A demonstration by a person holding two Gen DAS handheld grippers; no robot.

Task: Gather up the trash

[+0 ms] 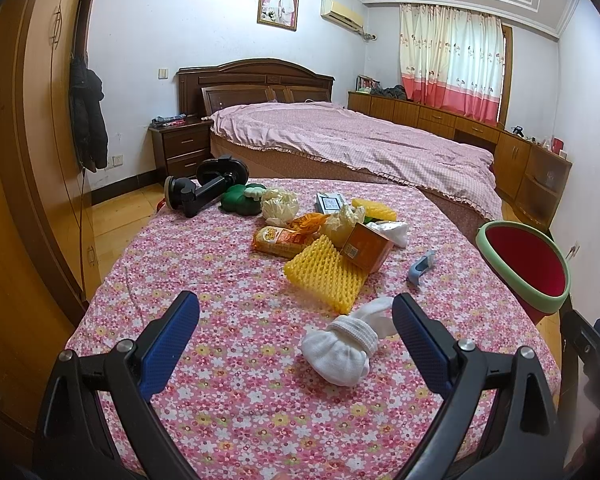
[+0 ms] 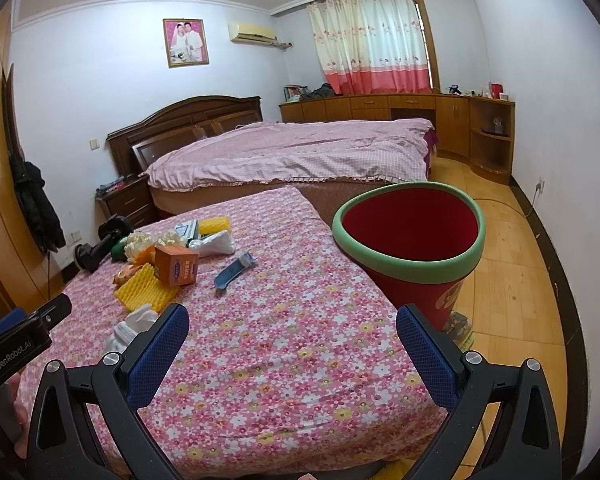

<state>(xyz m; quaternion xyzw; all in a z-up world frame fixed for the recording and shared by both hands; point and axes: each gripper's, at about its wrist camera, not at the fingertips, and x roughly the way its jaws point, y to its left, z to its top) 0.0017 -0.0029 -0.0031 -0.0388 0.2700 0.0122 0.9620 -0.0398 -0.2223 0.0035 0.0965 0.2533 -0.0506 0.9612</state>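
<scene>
A pile of trash lies on the flowered table cover [image 1: 228, 380]: a yellow foam net [image 1: 324, 276], an orange box [image 1: 366, 248], an orange snack packet [image 1: 280, 240], crumpled paper [image 1: 280, 202] and a blue plastic piece [image 1: 420, 266]. A balled white sock [image 1: 340, 344] lies nearest, just ahead of my open left gripper [image 1: 296, 312], close to its right finger. A red bin with a green rim [image 2: 412, 236] stands beside the table's right edge. My open, empty right gripper [image 2: 292, 324] hovers over the table's near right part, the bin just beyond its right finger.
A black suction-cup holder [image 1: 208, 188] and a green object [image 1: 240, 198] lie at the table's far left. A bed with a pink cover [image 1: 360, 140] stands behind the table. Wardrobes line the left wall, low cabinets [image 2: 400, 108] the far right. Wooden floor [image 2: 512, 280] lies right of the bin.
</scene>
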